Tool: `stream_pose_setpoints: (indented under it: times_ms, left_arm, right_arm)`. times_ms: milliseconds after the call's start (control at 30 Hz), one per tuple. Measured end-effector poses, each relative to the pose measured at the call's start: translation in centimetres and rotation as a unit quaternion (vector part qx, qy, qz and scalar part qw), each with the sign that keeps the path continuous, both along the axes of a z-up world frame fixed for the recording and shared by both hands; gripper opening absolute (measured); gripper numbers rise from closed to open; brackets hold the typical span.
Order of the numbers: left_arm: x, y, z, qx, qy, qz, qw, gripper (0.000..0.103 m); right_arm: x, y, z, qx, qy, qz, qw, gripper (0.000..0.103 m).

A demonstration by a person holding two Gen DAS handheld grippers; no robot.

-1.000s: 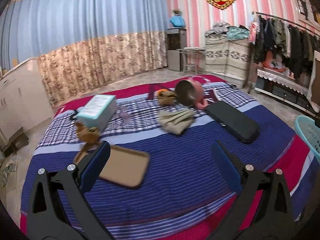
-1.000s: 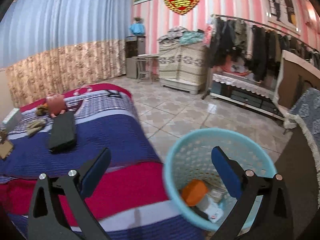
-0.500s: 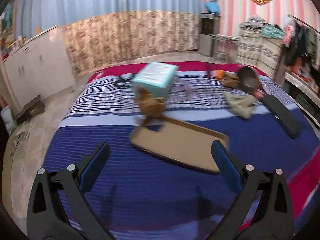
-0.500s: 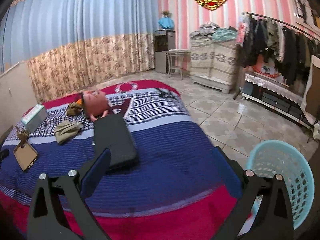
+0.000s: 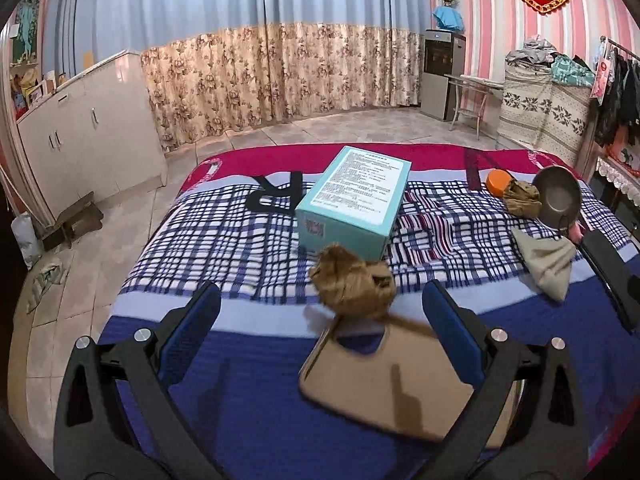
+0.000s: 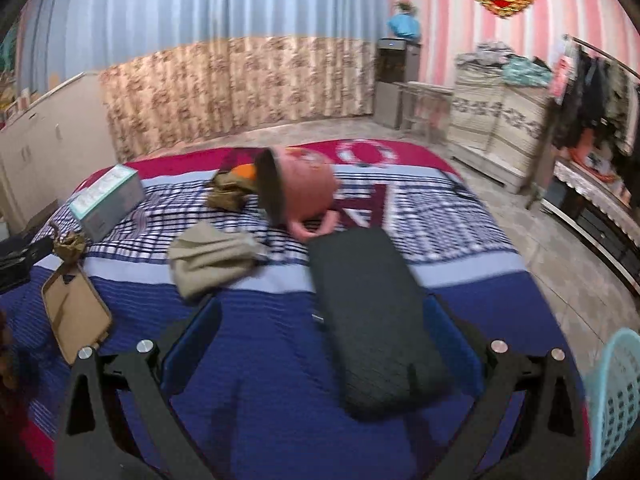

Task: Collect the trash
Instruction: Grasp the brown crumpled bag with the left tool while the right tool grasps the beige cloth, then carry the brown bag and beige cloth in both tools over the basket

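With both the left tongs (image 5: 320,312) and right tongs (image 6: 320,332) spread wide and empty, lower the left squarely over the crumpled brown wad (image 5: 354,282) near the bed's (image 5: 224,240) near edge, clear of the tan case (image 5: 384,380).

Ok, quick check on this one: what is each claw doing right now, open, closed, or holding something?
Left claw: open, holding nothing, above the crumpled brown paper wad.
Right claw: open, holding nothing, above the black case.
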State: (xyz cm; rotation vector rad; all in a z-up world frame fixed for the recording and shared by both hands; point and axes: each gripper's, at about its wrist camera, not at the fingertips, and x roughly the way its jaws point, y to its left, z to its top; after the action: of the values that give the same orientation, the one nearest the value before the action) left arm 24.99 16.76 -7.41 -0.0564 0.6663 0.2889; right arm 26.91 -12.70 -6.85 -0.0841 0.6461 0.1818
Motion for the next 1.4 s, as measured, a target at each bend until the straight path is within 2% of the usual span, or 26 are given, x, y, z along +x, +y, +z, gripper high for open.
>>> stream_pose_setpoints:
  times_ms: [67, 133, 267, 300, 367, 400, 467, 500, 533, 667, 767, 900, 1133, 1400]
  left_arm:
    - [1.0, 0.2, -0.5, -0.012, 0.009, -0.007, 0.9999, 0.096]
    - [1.8, 0.5, -0.8, -0.015, 0.018, -0.009, 0.9997, 0.079]
    - [2.7, 1.1, -1.6, -0.045, 0.032, -0.022, 0.9982, 0.057]
    - [2.8, 1.2, -1.7, -0.049, 0.036, -0.025, 0.9978, 0.046]
    - [2.7, 1.2, -2.0, -0.054, 0.038, -0.024, 0.9975, 0.045]
    - [2.6, 1.1, -1.9, -0.053, 0.035, -0.024, 0.9977, 0.045]
    - [2.4, 0.7, -1.7, -0.039, 0.028, -0.027, 0.9985, 0.044]
    - [2.3, 0.5, -1.6, -0.029, 0.026, -0.027, 0.9989, 0.044]
    - [2.1, 0.1, -1.4, -0.018, 0.024, -0.028, 0.9992, 0.044]
    - [1.1, -0.9, 0.0, -0.003, 0.013, -0.034, 0.9993, 0.044]
    - [0.0, -1.9, 1.5, 0.007, -0.002, -0.037, 0.9993, 0.044]
    - [-1.4, -4.0, 3.4, -0.004, -0.023, -0.052, 0.9984, 0.044]
    - [-2.9, -10.1, 5.0, -0.013, -0.044, -0.106, 0.9933, 0.044]
    - [-3.6, -18.8, 5.8, -0.016, -0.067, -0.174, 0.9824, 0.044]
  right_arm:
    - [1.0, 1.7, -0.4, 0.000, 0.009, 0.020, 1.000, 0.097]
    - [2.2, 3.6, -1.0, -0.001, 0.023, 0.038, 0.999, 0.097]
    - [4.5, 7.1, -2.1, -0.009, 0.046, 0.064, 0.997, 0.097]
    - [5.2, 7.9, -2.6, -0.013, 0.060, 0.069, 0.996, 0.097]
    - [6.2, 8.9, -3.3, -0.020, 0.084, 0.078, 0.993, 0.084]
    - [6.6, 9.4, -3.8, -0.021, 0.097, 0.085, 0.991, 0.069]
    - [6.9, 9.9, -4.2, -0.019, 0.106, 0.101, 0.989, 0.056]
    - [6.6, 9.9, -4.0, -0.010, 0.104, 0.112, 0.988, 0.035]
    - [6.5, 9.8, -4.0, -0.004, 0.105, 0.118, 0.987, 0.022]
    - [4.5, 7.8, -2.6, 0.023, 0.076, 0.117, 0.990, 0.016]
    - [2.1, 5.4, -1.0, 0.048, 0.055, 0.111, 0.991, 0.016]
    - [-1.6, 1.3, 1.3, 0.033, 0.016, 0.096, 0.995, 0.016]
    - [-7.3, -9.0, 4.4, 0.009, -0.029, 0.012, 0.999, 0.016]
    - [-12.3, -20.2, 5.6, 0.020, -0.057, -0.094, 0.994, 0.016]
